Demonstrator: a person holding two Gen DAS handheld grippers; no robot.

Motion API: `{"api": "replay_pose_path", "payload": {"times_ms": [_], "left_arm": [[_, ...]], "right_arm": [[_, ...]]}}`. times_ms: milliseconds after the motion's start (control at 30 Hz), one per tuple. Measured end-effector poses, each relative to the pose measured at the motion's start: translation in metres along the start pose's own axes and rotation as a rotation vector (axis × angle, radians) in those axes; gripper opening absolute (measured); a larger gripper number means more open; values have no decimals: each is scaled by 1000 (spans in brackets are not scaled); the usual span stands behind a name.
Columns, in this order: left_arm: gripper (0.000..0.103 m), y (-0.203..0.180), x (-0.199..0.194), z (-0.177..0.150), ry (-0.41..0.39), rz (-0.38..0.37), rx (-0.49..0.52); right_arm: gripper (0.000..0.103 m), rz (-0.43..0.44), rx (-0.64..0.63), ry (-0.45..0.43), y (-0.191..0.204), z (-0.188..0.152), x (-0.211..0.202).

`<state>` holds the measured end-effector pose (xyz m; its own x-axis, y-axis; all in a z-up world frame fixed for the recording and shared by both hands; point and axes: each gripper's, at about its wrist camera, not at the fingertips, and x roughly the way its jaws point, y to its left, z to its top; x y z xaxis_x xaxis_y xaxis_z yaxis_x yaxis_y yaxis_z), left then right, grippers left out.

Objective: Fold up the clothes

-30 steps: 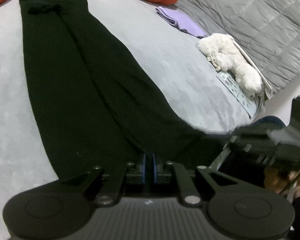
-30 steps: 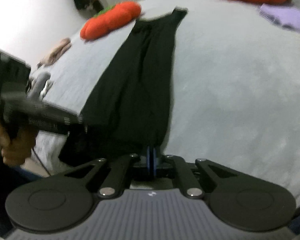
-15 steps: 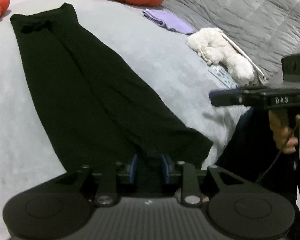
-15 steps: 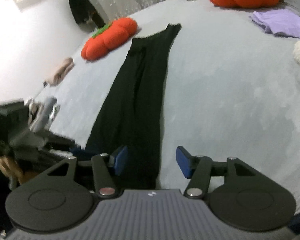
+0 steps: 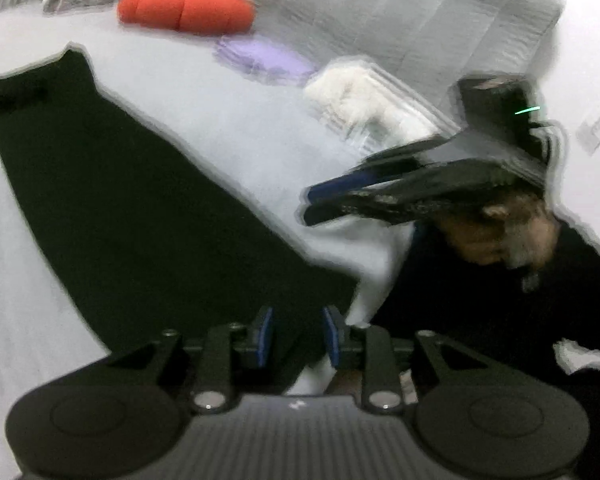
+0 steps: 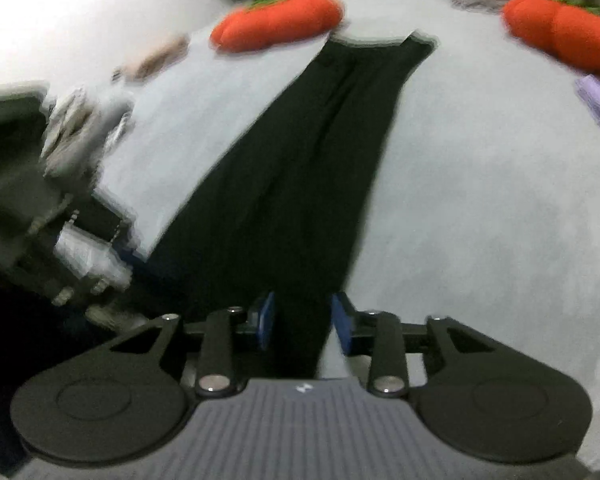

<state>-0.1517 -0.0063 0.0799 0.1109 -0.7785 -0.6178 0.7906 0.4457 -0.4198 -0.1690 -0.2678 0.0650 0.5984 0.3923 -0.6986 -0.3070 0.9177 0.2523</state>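
Left wrist view: the left claw [image 5: 296, 336] is held parted, gripping nothing, over the near hem of the black trousers [image 5: 132, 216], which are laid lengthwise on the bed [image 5: 220, 120] for folding. Right wrist view: the right claw [image 6: 303, 322] is likewise parted, straddling the hem's corner, apparently ready to regrasp

Black trousers [image 6: 300, 168] (blurred) between parted right gripper [image 6: 303, 322].
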Motion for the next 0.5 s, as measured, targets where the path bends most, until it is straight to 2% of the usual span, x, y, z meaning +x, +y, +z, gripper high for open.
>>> {"api": "replay_pose_path", "payload": {"times_ms": [67, 133, 267, 367, 500], "left_arm": [[47, 11, -11, 10, -61, 25, -37], [48, 27, -12, 21, -94, 90, -93], [45, 69, 24, 41, -48, 276, -279], [45, 85, 44, 54, -54, 328, -306], [45, 91, 56, 62, -79, 367, -294]], "right_arm": [[38, -12, 63, -56, -21, 28, -1], [42, -3, 127, -79, -40, 55, 9], [42, 14, 133, -41, -53, 77, 42], [42, 27, 133, -10, -61, 92, 68], [42, 44, 133, 32, -73, 113, 101]]}}
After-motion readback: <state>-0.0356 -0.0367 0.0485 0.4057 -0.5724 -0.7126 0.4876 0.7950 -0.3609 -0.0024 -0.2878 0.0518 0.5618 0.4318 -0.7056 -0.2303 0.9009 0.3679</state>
